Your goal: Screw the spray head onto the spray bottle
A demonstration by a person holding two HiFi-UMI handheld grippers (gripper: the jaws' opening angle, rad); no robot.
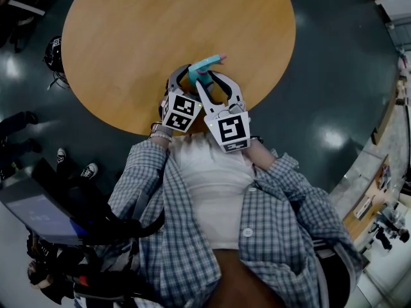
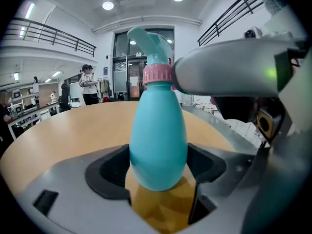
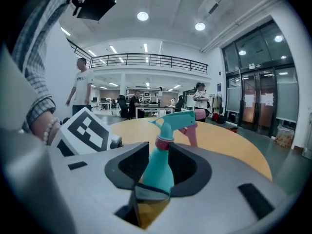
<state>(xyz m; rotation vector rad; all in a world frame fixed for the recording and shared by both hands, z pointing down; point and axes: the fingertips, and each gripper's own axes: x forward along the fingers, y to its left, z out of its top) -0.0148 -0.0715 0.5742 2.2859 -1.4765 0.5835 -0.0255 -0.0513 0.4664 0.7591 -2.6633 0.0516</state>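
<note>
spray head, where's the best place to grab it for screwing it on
Probably the pink collar, pinched from the sides: it is a round ring at the bottle neck, while the nozzle and trigger stick out sideways. The left gripper holds the body.

Being held roughly upright over the desk's (image 1: 160, 43) near edge: teal, pear-shaped spray bottle (image 2: 158, 145), wearing a teal spray head (image 2: 146, 43), pink collar sitting on the neck, pink trigger hanging below.
</note>
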